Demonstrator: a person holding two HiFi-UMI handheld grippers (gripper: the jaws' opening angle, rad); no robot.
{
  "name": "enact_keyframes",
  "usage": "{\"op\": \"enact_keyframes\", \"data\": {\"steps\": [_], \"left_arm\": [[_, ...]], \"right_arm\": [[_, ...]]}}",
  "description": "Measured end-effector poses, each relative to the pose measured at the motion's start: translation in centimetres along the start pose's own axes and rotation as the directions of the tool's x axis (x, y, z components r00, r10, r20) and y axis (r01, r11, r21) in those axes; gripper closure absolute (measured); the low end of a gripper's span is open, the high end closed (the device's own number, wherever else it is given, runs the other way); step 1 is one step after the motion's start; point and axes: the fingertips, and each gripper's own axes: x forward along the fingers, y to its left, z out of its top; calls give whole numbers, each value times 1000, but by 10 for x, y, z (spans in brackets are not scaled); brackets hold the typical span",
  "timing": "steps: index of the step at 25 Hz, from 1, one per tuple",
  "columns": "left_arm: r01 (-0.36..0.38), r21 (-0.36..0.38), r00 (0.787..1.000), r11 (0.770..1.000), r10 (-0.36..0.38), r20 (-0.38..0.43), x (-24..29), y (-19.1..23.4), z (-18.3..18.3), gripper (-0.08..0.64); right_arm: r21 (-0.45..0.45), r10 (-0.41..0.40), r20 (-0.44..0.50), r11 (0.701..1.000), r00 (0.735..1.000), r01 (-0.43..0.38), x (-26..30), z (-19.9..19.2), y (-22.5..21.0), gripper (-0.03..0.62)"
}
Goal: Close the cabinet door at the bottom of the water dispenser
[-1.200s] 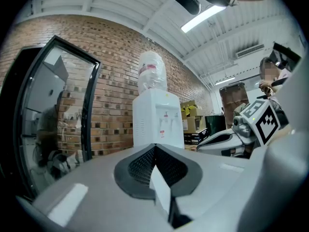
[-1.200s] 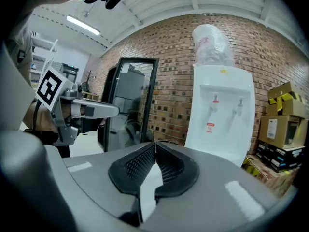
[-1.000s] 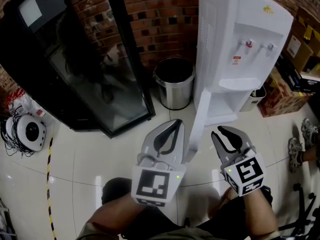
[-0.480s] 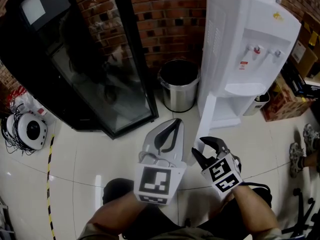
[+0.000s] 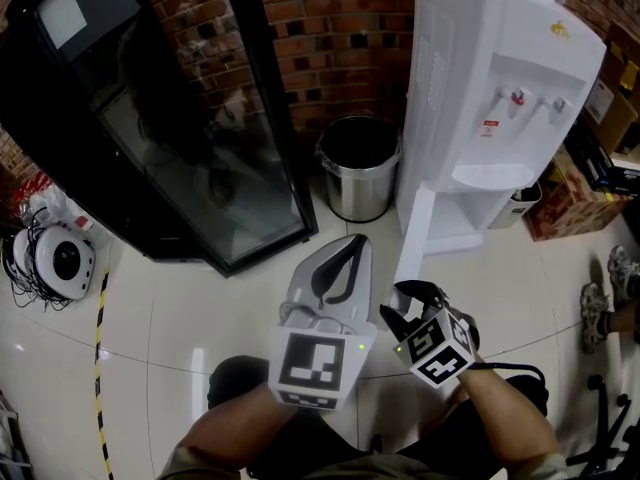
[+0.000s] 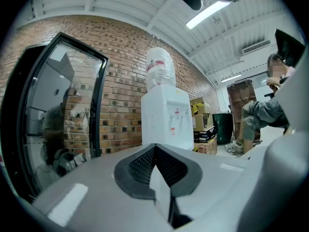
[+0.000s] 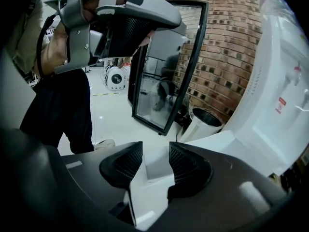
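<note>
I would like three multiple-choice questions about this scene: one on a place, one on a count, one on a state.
1. The steel bin stands: A) between the black cooler and the water dispenser; B) on the dispenser; C) on the cooler.
2. Taps on the dispenser: A) one; B) two; C) four.
3. The cabinet door is: A) shut; B) open; C) removed.

1 A: it sits on the floor between both.
2 B: two taps show side by side.
3 B: it stands swung out from the dispenser.
</note>
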Motion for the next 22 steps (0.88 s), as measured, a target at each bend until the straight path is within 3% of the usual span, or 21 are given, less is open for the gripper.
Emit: {"op": "enact_keyframes", "data": {"steps": [6, 11, 18, 22], "left_arm": [[38, -10, 999, 999, -38, 13, 11, -15, 5, 560], [95, -4, 995, 995, -95, 18, 30, -40, 7, 560], [155, 15, 988, 988, -155, -23, 61, -68, -8, 560], [175, 22, 984, 984, -174, -42, 75, -74, -16, 560]], "right_arm": [[45, -22, -56, 999, 998, 25, -21, -25, -11, 420], [108, -101, -122, 988, 987, 114, -49, -60, -39, 434], [209, -222, -199, 942, 955, 263, -81, -108, -94, 453], [251, -269, -250, 910, 930, 331, -93, -130, -129, 505]]}}
